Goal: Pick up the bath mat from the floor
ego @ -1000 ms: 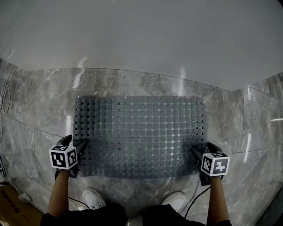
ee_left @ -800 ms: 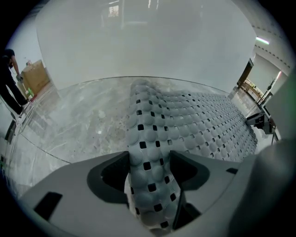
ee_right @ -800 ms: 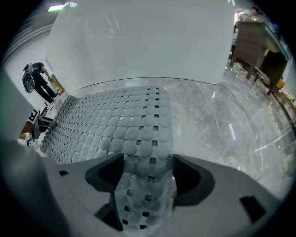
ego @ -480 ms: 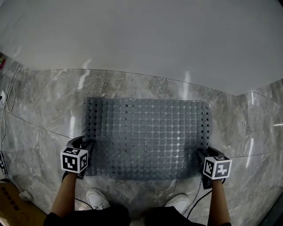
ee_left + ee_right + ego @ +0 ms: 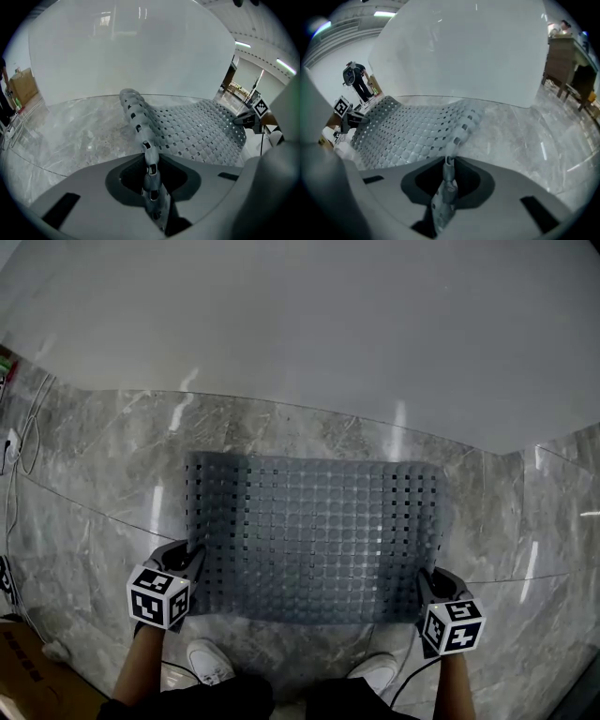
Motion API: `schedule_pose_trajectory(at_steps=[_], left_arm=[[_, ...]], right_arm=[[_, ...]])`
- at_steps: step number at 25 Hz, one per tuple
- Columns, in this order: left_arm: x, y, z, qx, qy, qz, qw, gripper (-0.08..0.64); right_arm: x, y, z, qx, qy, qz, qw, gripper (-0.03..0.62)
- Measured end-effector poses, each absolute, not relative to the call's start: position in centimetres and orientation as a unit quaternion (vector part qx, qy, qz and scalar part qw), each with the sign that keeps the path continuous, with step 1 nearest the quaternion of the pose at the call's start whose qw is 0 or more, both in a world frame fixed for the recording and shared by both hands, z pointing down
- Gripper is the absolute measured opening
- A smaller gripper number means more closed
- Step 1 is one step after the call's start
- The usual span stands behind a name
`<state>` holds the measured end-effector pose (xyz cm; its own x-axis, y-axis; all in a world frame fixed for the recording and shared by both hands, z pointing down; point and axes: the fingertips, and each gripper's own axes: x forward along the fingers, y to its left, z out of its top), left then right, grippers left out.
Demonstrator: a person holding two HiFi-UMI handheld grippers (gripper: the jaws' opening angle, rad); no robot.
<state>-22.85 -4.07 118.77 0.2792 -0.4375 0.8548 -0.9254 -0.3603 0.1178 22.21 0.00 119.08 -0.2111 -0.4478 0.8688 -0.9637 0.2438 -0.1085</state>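
A grey perforated bath mat [image 5: 314, 540] lies on the marble floor in the head view. My left gripper [image 5: 192, 559] is at its near left corner and my right gripper [image 5: 424, 585] at its near right corner. Both pairs of jaws are closing. In the left gripper view the mat [image 5: 187, 129] runs edge-on into the left gripper [image 5: 150, 171], pinched between the jaws. The right gripper view shows the same: the mat [image 5: 412, 131] has its edge squeezed in the right gripper [image 5: 448, 173]. The mat curves up a little at both held corners.
A white wall [image 5: 300, 324] rises just beyond the mat. A cardboard box [image 5: 23, 667] and cables [image 5: 19, 442] are at the left. The person's shoes [image 5: 202, 657] stand just behind the mat's near edge. A person [image 5: 356, 79] stands far off; wooden furniture [image 5: 565, 51] is at the right.
Both grippers have gone from wide open around the near corners to pinched on them. The mat's near corners have risen slightly off the floor.
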Motion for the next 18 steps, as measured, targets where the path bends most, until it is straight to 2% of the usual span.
schedule_pose_trajectory(at_steps=[9,18], left_arm=[[-19.2,-4.6,106.8,0.759,-0.460,0.347,0.304,0.072],[-17.9,-7.9,88.2,0.775,-0.468,0.328,0.270,0.072]], right_arm=[[19.7,0.0,106.6,0.495,-0.723,0.308,0.370,0.069],[21.1,-1.7,88.0,0.525,-0.722,0.288,0.345,0.069]])
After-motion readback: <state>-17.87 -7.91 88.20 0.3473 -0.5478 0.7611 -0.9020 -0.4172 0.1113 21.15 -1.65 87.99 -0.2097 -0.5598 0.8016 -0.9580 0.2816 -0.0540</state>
